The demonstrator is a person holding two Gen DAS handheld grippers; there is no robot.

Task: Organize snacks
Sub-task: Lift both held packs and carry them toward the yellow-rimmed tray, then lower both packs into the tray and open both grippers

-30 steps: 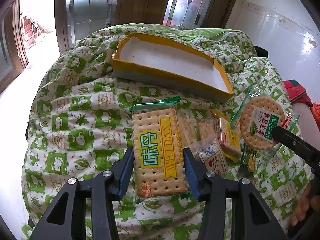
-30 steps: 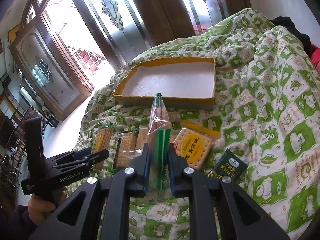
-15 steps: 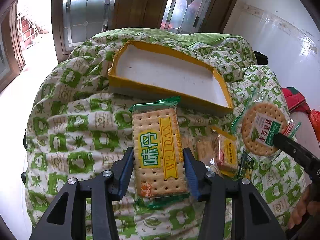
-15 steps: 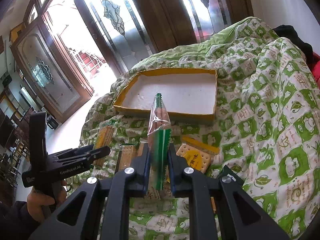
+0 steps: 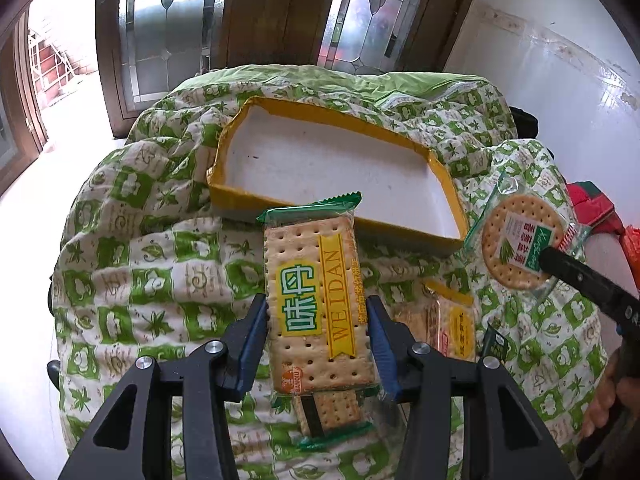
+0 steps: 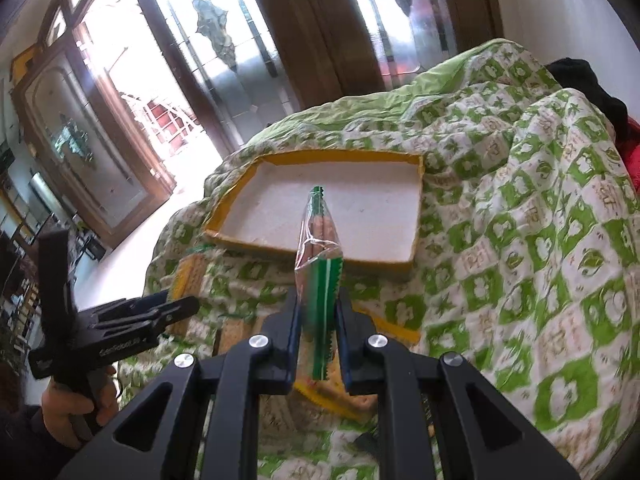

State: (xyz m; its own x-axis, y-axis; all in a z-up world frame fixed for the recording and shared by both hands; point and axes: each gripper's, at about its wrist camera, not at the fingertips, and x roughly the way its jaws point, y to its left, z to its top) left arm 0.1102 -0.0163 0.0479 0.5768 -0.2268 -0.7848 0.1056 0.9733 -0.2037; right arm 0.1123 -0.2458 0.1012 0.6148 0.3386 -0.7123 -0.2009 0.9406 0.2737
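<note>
My left gripper [image 5: 318, 330] is shut on a rectangular WEIDAN cracker pack [image 5: 316, 300] and holds it above the green patterned quilt, short of the shallow yellow-rimmed white tray [image 5: 332, 168]. My right gripper [image 6: 318, 320] is shut on a round cracker pack, seen edge-on [image 6: 318, 256] in its own view and face-on in the left wrist view [image 5: 520, 246], to the right of the tray. The tray [image 6: 332, 204] holds nothing. The left gripper also shows in the right wrist view [image 6: 120, 320].
Several more snack packs lie on the quilt [image 5: 160, 272] below the grippers: a yellow-labelled cracker pack [image 5: 452, 324], a small dark green packet [image 5: 494, 346] and another cracker pack [image 5: 332, 412]. Red cloth [image 5: 592, 208] lies at the right. Glass doors stand behind.
Both grippers have risen and moved toward the tray with their packs. The WEIDAN pack has left the quilt. The tray looks nearer and more central in both views.
</note>
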